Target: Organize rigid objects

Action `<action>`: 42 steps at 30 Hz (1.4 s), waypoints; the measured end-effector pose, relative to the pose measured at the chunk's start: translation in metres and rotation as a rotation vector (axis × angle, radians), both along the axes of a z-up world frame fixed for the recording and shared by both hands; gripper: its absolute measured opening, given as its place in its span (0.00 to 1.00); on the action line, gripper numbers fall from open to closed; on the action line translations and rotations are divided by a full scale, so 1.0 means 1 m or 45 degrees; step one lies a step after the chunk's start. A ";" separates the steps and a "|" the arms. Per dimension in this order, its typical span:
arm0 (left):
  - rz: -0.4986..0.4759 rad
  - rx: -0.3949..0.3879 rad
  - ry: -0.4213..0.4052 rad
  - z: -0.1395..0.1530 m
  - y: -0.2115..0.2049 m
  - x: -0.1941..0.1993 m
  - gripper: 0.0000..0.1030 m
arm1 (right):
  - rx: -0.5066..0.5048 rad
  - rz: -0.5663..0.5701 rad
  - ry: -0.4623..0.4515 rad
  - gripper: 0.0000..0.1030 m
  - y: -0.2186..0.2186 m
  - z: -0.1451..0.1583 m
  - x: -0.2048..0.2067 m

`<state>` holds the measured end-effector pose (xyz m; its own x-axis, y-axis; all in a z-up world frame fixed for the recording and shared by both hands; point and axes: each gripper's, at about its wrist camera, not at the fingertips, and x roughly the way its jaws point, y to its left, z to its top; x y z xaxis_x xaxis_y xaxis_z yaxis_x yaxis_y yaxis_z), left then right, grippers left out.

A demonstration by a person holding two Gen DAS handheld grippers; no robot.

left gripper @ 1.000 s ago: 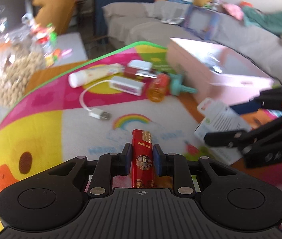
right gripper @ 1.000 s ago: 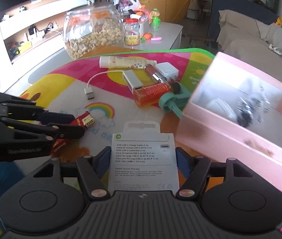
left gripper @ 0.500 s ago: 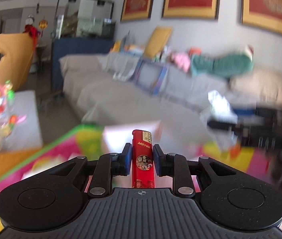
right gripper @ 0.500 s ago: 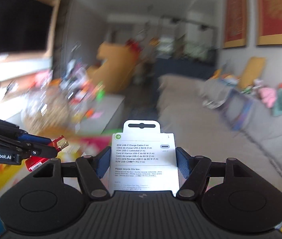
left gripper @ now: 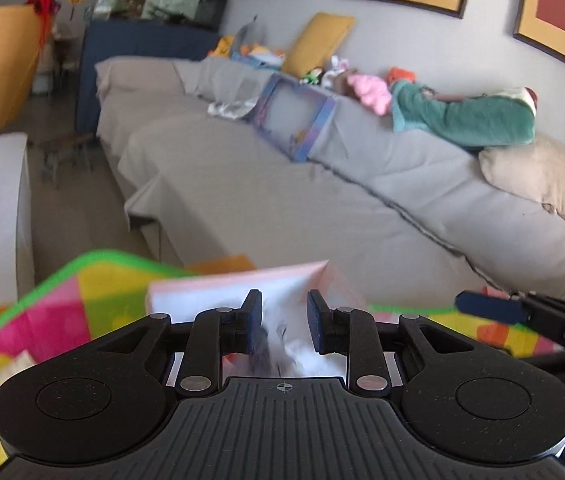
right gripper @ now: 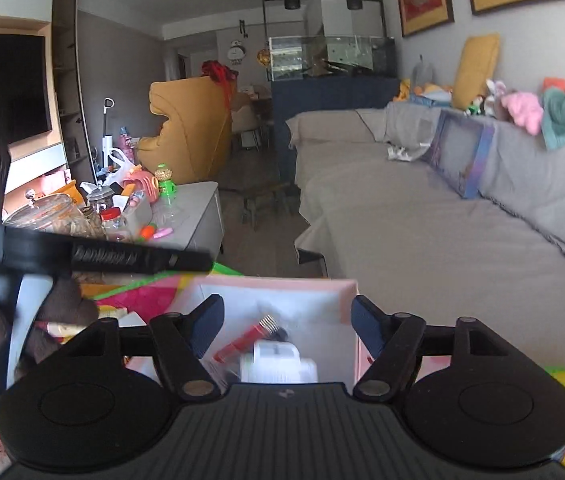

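Observation:
Both grippers hang over the open pink box [right gripper: 346,292], which also shows in the left wrist view [left gripper: 202,288]. My right gripper [right gripper: 286,320] is open and empty. Below it, inside the box, lie the red lighter [right gripper: 242,340] and the white cable package [right gripper: 278,364]. My left gripper [left gripper: 284,326] is open and empty, with blurred contents of the box between its fingers. The left gripper's fingers [right gripper: 142,258] cross the left of the right wrist view, and the right gripper's fingertip [left gripper: 490,308] shows at the right of the left wrist view.
The colourful play mat [left gripper: 82,292] covers the table under the box. A grey sofa [left gripper: 322,200] runs behind it. A side table with a glass jar of nuts [right gripper: 54,216] and small toys stands at the left. A white tube [right gripper: 110,312] lies on the mat by the box.
Both grippers have opened over the pink box. The red lighter has left the left gripper and the cable package the right gripper; both now lie in the box.

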<state>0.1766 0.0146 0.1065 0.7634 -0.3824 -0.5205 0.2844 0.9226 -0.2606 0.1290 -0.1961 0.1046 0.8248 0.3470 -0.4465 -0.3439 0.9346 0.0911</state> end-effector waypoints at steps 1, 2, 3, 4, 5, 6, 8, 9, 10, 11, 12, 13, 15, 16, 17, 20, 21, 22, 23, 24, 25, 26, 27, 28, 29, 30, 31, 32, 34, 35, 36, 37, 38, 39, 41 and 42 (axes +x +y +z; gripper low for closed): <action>0.013 0.005 0.004 -0.004 0.008 -0.005 0.26 | -0.012 -0.014 0.006 0.71 -0.001 -0.004 0.001; 0.032 0.017 0.006 -0.006 0.016 -0.009 0.26 | -0.030 -0.028 0.012 0.71 0.000 -0.008 0.001; 0.063 0.029 0.011 -0.008 0.027 -0.014 0.26 | -0.049 -0.039 0.017 0.71 0.002 -0.013 0.000; 0.104 0.039 0.021 -0.008 0.039 -0.021 0.26 | -0.063 -0.044 0.022 0.71 0.004 -0.015 0.001; 0.155 0.046 0.032 -0.008 0.053 -0.029 0.26 | -0.071 -0.041 0.024 0.71 0.006 -0.016 0.000; 0.218 0.051 0.036 -0.009 0.070 -0.039 0.26 | -0.073 -0.028 0.020 0.71 0.008 -0.017 0.000; 0.365 0.085 0.015 -0.010 0.101 -0.063 0.26 | -0.074 0.012 0.007 0.71 0.015 -0.014 -0.006; 0.441 0.113 0.009 -0.012 0.114 -0.075 0.26 | -0.073 0.038 0.001 0.71 0.019 -0.011 -0.009; 0.515 0.137 0.018 -0.014 0.126 -0.086 0.26 | -0.073 0.070 0.000 0.71 0.026 -0.008 -0.010; 0.574 0.145 0.038 -0.018 0.137 -0.096 0.26 | -0.072 0.109 0.008 0.71 0.033 -0.006 -0.009; 0.609 0.133 0.064 -0.022 0.146 -0.103 0.26 | -0.070 0.153 0.027 0.71 0.045 -0.002 -0.007; 0.629 0.109 0.088 -0.025 0.152 -0.111 0.26 | -0.067 0.197 0.057 0.71 0.056 0.000 -0.004; 0.633 0.074 0.103 -0.032 0.159 -0.124 0.26 | -0.056 0.288 0.148 0.71 0.083 0.004 0.005; 0.618 0.071 0.101 -0.035 0.159 -0.129 0.26 | -0.057 0.332 0.194 0.71 0.098 0.004 0.010; 0.585 0.075 0.098 -0.038 0.156 -0.133 0.26 | -0.070 0.372 0.232 0.71 0.114 0.003 0.011; 0.473 0.061 0.093 -0.043 0.146 -0.140 0.26 | -0.147 0.419 0.273 0.70 0.158 0.003 0.020; 0.452 0.044 0.094 -0.045 0.146 -0.142 0.26 | -0.173 0.422 0.287 0.70 0.172 0.002 0.026; 0.434 0.030 0.100 -0.047 0.145 -0.144 0.26 | -0.193 0.425 0.314 0.67 0.185 0.001 0.031; 0.418 0.020 0.107 -0.051 0.142 -0.146 0.26 | -0.208 0.425 0.353 0.64 0.196 -0.002 0.038; 0.407 0.013 0.115 -0.053 0.142 -0.147 0.26 | -0.223 0.425 0.402 0.59 0.208 -0.005 0.045; 0.399 0.007 0.120 -0.056 0.143 -0.149 0.26 | -0.236 0.426 0.443 0.55 0.219 -0.008 0.054; 0.394 0.001 0.120 -0.057 0.144 -0.151 0.26 | -0.255 0.424 0.467 0.55 0.230 -0.013 0.060; 0.391 -0.007 0.119 -0.060 0.145 -0.153 0.26 | -0.288 0.417 0.474 0.54 0.240 -0.019 0.066; 0.391 -0.012 0.118 -0.063 0.146 -0.157 0.26 | -0.336 0.405 0.467 0.51 0.251 -0.024 0.071; 0.391 -0.010 0.119 -0.064 0.148 -0.159 0.26 | -0.392 0.385 0.463 0.50 0.264 -0.030 0.078; 0.388 -0.003 0.118 -0.065 0.149 -0.161 0.26 | -0.432 0.374 0.470 0.50 0.274 -0.035 0.084; 0.384 0.006 0.118 -0.066 0.150 -0.163 0.26 | -0.462 0.376 0.478 0.50 0.281 -0.041 0.089; 0.379 0.011 0.119 -0.067 0.150 -0.164 0.26 | -0.490 0.372 0.478 0.50 0.288 -0.047 0.092; 0.365 0.006 0.120 -0.068 0.151 -0.166 0.26 | -0.543 0.346 0.481 0.50 0.298 -0.058 0.100; 0.358 -0.002 0.118 -0.069 0.152 -0.167 0.26 | -0.556 0.339 0.496 0.50 0.302 -0.063 0.104; 0.352 -0.009 0.115 -0.070 0.152 -0.167 0.26 | -0.565 0.328 0.511 0.50 0.305 -0.068 0.109; 0.345 -0.013 0.110 -0.070 0.152 -0.168 0.26 | -0.573 0.319 0.520 0.46 0.306 -0.072 0.111; 0.340 -0.015 0.106 -0.070 0.152 -0.168 0.26 | -0.576 0.326 0.543 0.42 0.306 -0.076 0.112; 0.334 -0.013 0.102 -0.070 0.152 -0.168 0.26 | -0.570 0.336 0.565 0.42 0.305 -0.078 0.111; 0.314 -0.001 0.096 -0.071 0.149 -0.168 0.26 | -0.576 0.365 0.544 0.42 0.302 -0.077 0.100; 0.302 0.010 0.094 -0.071 0.146 -0.168 0.26 | -0.580 0.391 0.534 0.42 0.299 -0.076 0.093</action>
